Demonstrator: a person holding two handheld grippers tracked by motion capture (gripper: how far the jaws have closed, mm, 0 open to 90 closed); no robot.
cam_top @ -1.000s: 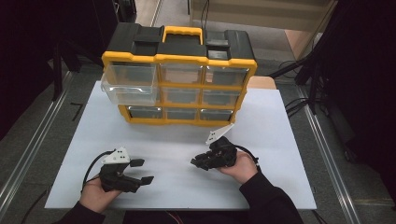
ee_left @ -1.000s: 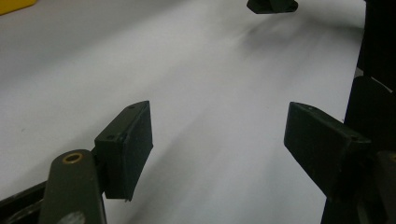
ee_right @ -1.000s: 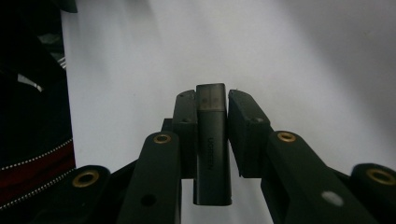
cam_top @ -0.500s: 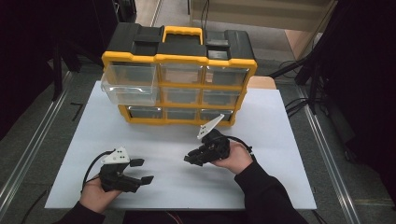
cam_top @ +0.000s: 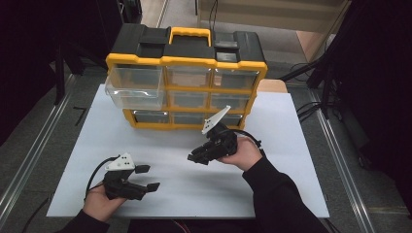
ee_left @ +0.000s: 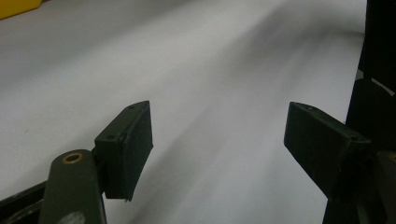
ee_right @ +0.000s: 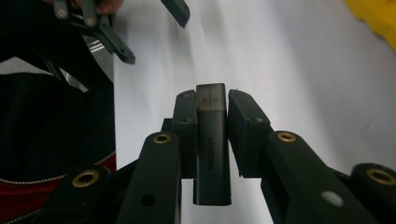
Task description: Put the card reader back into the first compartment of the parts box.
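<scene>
In the right gripper view, the lower end of the dark grey slab-shaped charger block (ee_right: 213, 140) clamped in the right tongs (ee_right: 212, 109) sinks behind the jaw linkage at 6 o'clock, and its pale lettering is too blurred to read surely. At 11 o'clock the left tongs (ee_right: 154, 28) are cut by the top edge. In the left gripper view, a scrap of the yellow plastic drawer cabinet (ee_left: 16, 5) is cropped at 10 o'clock. In the high view, the contents of that cabinet's clear drawers (cam_top: 136, 85) are too small to tell, and the person's forearms run off at 6 o'clock.
</scene>
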